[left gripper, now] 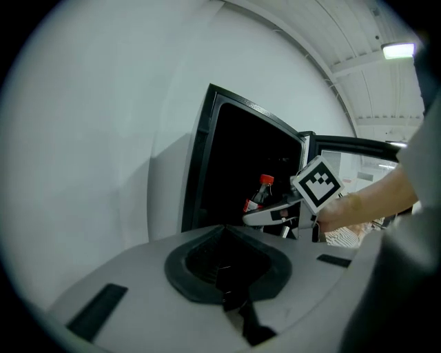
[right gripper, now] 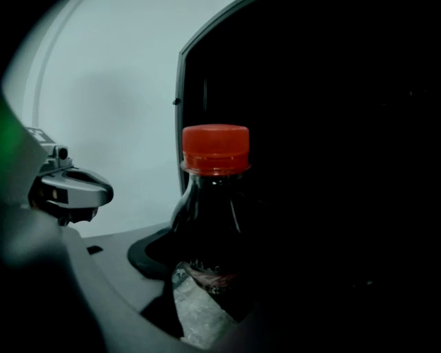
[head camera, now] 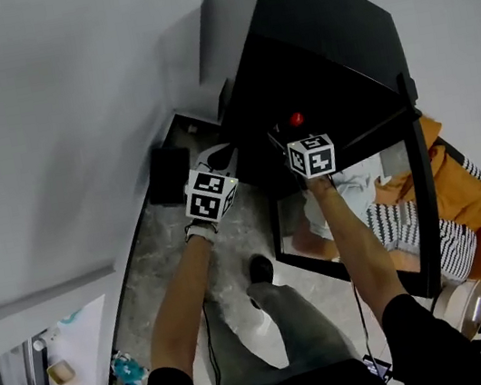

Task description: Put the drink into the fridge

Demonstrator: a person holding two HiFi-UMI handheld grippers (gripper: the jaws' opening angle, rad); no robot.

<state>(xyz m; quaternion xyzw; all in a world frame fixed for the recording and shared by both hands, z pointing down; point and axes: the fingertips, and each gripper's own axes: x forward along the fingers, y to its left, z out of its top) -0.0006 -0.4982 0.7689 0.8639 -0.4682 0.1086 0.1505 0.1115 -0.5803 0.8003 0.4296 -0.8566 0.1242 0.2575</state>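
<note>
Left gripper has its 2 jaws together, with nothing in them, near the left edge of the black fridge. Beside it, the right gripper has its 2 jaws clamped on the drink bottle with a red cap. The bottle is up in the air, right at the dark open front of the fridge. The fridge door stands open on the right.

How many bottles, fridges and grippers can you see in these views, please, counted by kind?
cola bottle: 1
black fridge: 1
grippers: 2 (left gripper, right gripper)
Total: 4
</note>
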